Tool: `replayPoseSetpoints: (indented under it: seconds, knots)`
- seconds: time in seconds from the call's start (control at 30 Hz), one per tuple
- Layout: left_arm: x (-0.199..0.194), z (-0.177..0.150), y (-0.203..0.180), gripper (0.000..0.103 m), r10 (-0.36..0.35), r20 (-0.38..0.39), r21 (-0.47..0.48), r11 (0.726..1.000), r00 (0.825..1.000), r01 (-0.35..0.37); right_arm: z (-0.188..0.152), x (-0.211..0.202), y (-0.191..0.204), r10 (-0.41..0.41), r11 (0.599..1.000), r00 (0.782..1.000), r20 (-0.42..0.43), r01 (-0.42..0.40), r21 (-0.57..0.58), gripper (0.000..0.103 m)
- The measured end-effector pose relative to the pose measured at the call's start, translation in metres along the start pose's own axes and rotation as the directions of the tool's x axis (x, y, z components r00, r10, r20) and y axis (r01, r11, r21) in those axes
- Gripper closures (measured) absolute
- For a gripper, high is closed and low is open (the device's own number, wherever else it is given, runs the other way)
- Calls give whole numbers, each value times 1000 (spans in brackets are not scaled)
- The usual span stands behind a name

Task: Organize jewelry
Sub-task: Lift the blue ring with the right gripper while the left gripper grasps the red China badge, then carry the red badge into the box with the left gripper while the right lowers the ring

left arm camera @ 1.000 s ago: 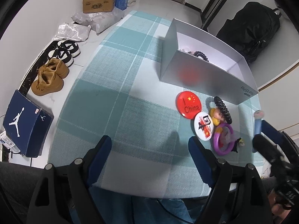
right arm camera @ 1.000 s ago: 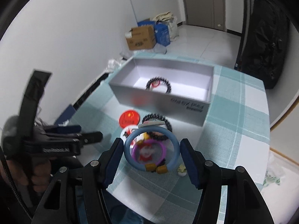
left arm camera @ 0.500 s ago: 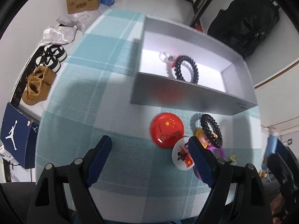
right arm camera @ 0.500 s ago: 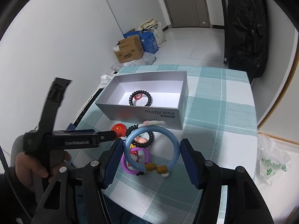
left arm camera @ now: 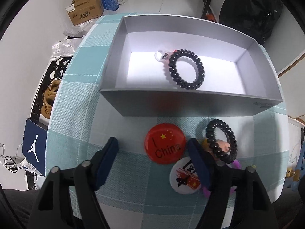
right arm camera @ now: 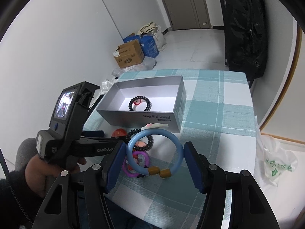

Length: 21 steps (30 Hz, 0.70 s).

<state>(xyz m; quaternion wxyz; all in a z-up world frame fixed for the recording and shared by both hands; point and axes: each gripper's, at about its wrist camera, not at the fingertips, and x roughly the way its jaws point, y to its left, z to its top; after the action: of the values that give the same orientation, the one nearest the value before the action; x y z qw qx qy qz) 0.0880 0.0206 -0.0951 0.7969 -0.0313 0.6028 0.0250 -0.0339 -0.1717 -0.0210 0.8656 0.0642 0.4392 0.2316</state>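
Item, my right gripper (right arm camera: 155,159): clamped on a pale blue bangle (right arm camera: 152,150) with two brown beads at its lower edge, held above the checked tablecloth (right arm camera: 219,118).

Item, my left gripper (left arm camera: 152,157): fingers spread, holding nothing, over a red badge (left arm camera: 164,143).

Item, grey box (left arm camera: 190,103): contains one black coil bracelet (left arm camera: 185,68). A second coil bracelet (left arm camera: 221,141) and a white badge (left arm camera: 185,175) lie in front of the box.

Cardboard box (right arm camera: 130,56), black backpack (right arm camera: 245,28), tan boots (left arm camera: 49,99) on floor.
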Motion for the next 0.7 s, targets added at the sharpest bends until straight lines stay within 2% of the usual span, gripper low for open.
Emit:
replayPoseSetpoints:
  seconds: [0.1,0.13,0.33,0.7]
  knots:
    - [-4,-2,-8,61,-6,1,28,1000,1000,6,0,-4,1,2,1000,1000,12,-2,0,41]
    - [-5,-4,-9,65,-9,1,34,999,1000,9,1,-5,1,2,1000,1000,14,-2,-1,41]
    - [-7,-4,-14,65,-20,-5,39,999,1000,21,0,-11,1,-4,1000,1000,30,4,3,41]
    - [-26,-11,15,65,-148,20,-43,988,989,149,8,-7,-3,7,998,999,35,-9,58,41]
